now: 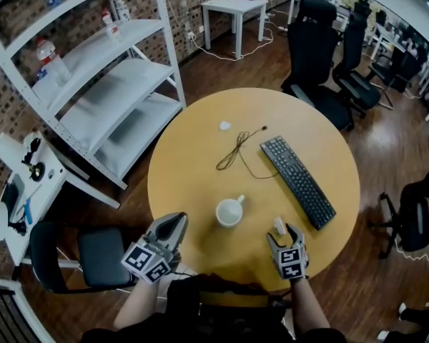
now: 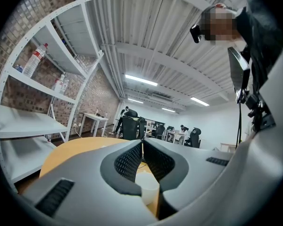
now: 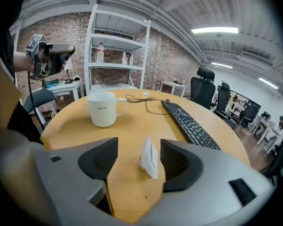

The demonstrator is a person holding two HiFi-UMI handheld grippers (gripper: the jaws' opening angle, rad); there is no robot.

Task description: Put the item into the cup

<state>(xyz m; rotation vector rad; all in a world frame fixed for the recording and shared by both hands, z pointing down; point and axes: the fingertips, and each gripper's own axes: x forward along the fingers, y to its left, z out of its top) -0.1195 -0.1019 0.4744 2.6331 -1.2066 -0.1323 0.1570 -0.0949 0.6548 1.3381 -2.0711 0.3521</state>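
A white cup with a handle stands upright on the round yellow table, near its front. My right gripper rests low at the table's front right, open. A small white packet stands on edge between its jaws, close to the right pad and well clear of the left one. In the right gripper view the cup is ahead and to the left. My left gripper hovers at the front left edge, left of the cup, its jaws together and empty. A bit of the cup shows below its tips.
A black keyboard lies on the table's right side, with a thin black cable and a small white object further back. A white shelf unit stands at the left. Office chairs stand behind the table.
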